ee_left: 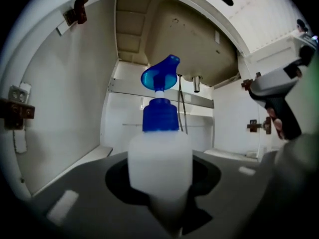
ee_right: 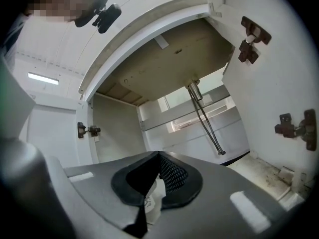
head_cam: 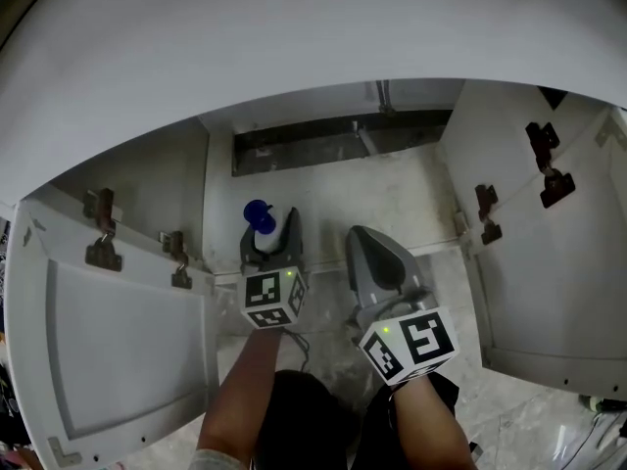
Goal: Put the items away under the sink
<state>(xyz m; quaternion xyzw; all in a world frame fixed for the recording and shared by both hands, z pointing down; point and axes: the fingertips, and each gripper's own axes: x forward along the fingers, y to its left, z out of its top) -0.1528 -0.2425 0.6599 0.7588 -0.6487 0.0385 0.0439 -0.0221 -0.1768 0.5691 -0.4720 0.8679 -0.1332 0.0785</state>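
**Entry: spray bottle point(ee_left: 159, 158) held before the open cabinet point(head_cam: 421, 196)**

It is pinched upright by its white body in the left gripper point(head_cam: 270, 241), presumably to be stood on the floor ahead of the jaws. The right gripper point(ee_right: 158, 159) is pressed together (a white scrap behind its tips is unidentified). Both are held level and aimed inward.

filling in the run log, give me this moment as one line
left gripper: shut on white plastic spray bottle with blue trigger head | right gripper: jaws together | white under-sink cabinet: open
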